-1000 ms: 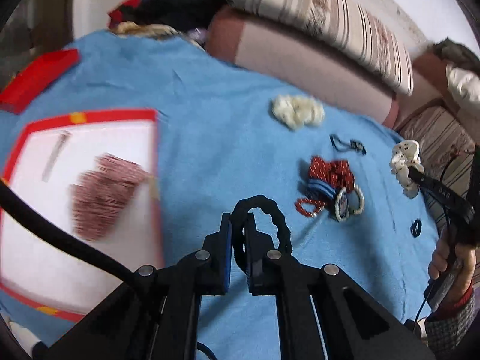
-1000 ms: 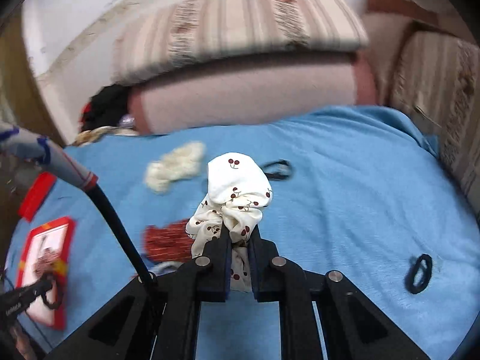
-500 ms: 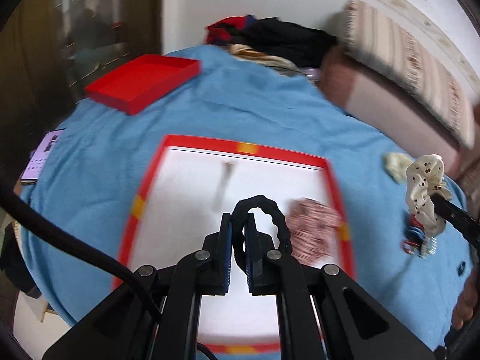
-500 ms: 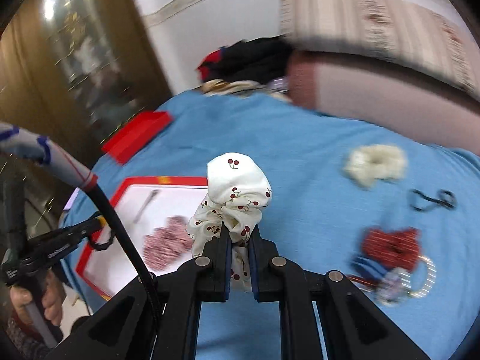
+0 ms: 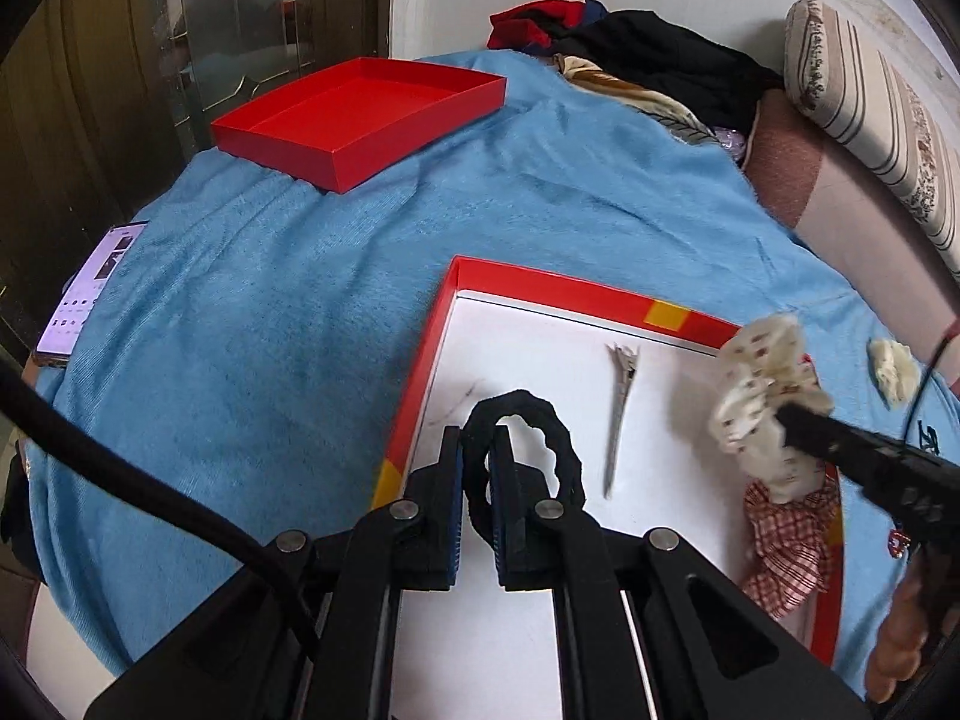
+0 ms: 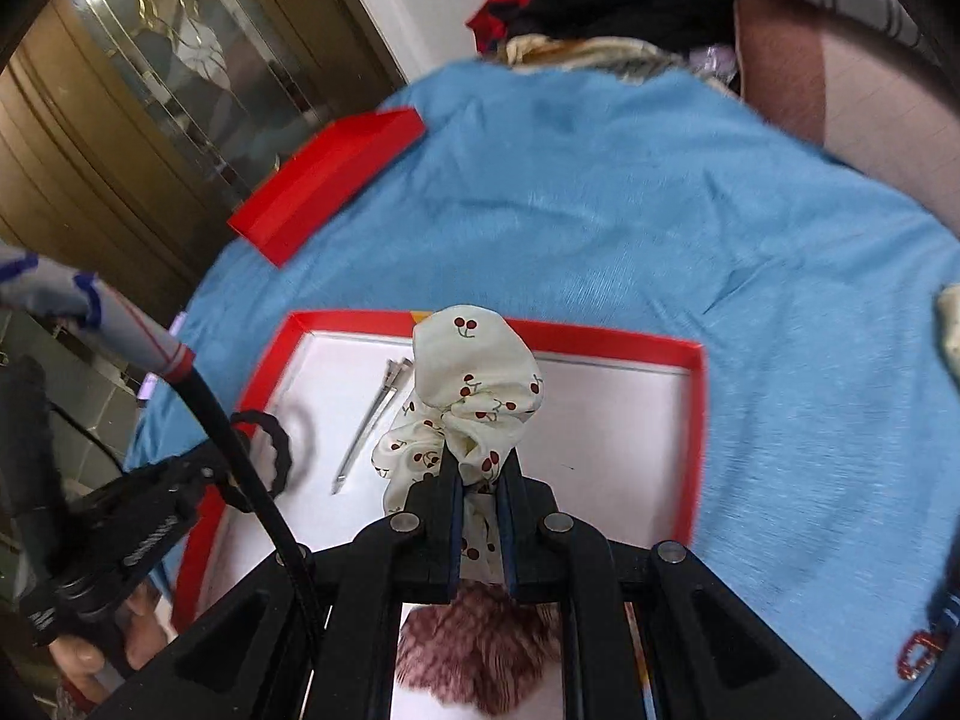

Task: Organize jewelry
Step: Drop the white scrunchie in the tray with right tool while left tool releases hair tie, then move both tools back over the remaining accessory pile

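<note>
From the left wrist view, the sorting looks partly done. The red-rimmed tray [image 5: 447, 324] with the white floor lies on the blue blanket [image 5: 270, 312] of the bed and already holds a metal hair clip [image 5: 619, 414] near its middle and a red checked scrunchie [image 5: 786, 546] at its near right side. The left gripper [image 5: 475, 492] is clamped narrow on a black hair tie [image 5: 543, 441], whose loop stands up and to the right of the fingers, over the tray's near left part and just inside the left rim. To the right, the right gripper [image 5: 786, 414] carries a cherry-print scrunchie [image 5: 759, 384] above the tray's right side; both pieces look ready to be let go but are not yet set down. A cream scrunchie [image 5: 894, 369] on the blanket at the far right is not yet sorted. A second, empty red tray [image 5: 360, 114] sits far left, and a phone [image 5: 90, 294] lies at the left edge of the bed.

From the right wrist view, the right gripper [image 6: 480, 483] is closed narrow on the cherry-print scrunchie [image 6: 474, 384], which bulges above the fingertips and hangs over the middle of the red-rimmed tray [image 6: 699, 420]. The hair clip [image 6: 372, 426] lies just left of it on the white floor; the checked scrunchie [image 6: 474, 654] shows blurred beneath the gripper. At the left, the left gripper [image 6: 240, 468] holds the black hair tie [image 6: 273, 450] over the tray's left rim. Whether more pieces wait elsewhere on the bed cannot be told from here.
</note>
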The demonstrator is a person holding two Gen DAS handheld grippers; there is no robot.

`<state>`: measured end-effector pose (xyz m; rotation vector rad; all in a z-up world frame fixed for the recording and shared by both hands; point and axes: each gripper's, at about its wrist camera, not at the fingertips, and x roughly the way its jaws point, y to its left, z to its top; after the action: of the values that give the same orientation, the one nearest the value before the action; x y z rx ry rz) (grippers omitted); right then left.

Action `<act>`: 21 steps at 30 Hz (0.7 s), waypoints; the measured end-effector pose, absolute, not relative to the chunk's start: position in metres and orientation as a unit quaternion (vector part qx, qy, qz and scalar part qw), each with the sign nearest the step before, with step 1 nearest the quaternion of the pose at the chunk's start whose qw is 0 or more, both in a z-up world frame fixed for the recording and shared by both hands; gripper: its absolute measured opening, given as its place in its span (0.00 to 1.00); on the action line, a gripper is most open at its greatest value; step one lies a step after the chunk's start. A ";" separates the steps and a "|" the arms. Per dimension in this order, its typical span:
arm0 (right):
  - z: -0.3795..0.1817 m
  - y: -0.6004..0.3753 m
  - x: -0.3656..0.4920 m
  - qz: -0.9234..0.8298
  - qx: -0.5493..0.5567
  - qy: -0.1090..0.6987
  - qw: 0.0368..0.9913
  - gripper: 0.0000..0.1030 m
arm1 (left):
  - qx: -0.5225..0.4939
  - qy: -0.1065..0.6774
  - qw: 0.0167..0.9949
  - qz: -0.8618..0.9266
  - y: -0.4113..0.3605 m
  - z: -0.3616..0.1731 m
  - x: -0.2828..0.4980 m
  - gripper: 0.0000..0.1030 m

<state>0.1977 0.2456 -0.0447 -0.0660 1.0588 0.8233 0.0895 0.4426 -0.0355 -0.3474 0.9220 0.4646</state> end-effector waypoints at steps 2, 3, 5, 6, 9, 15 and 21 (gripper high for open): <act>-0.052 0.252 0.201 0.378 -0.038 0.495 0.782 0.12 | -0.165 0.439 0.855 0.221 0.445 -0.038 0.091 0.08; -0.055 0.254 0.201 0.375 -0.043 0.494 0.783 0.16 | -0.166 0.440 0.854 0.222 0.446 -0.040 0.090 0.08; -0.056 0.255 0.198 0.370 -0.052 0.485 0.791 0.18 | -0.170 0.437 0.854 0.225 0.450 -0.040 0.090 0.08; -0.055 0.256 0.198 0.371 -0.057 0.482 0.792 0.26 | -0.173 0.435 0.854 0.226 0.451 -0.040 0.089 0.10; -0.050 0.256 0.196 0.368 -0.070 0.467 0.801 0.38 | -0.180 0.430 0.855 0.226 0.452 -0.038 0.086 0.22; -0.027 0.241 0.190 0.368 -0.064 0.446 0.813 0.48 | -0.179 0.415 0.862 0.231 0.443 -0.020 0.075 0.36; -0.006 0.198 0.177 0.346 -0.060 0.421 0.836 0.51 | -0.164 0.395 0.872 0.239 0.421 0.005 0.059 0.45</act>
<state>0.1771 0.1978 -0.0056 -0.1272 0.8916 0.7331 0.0589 0.4208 0.0050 -0.3433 0.8246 0.5005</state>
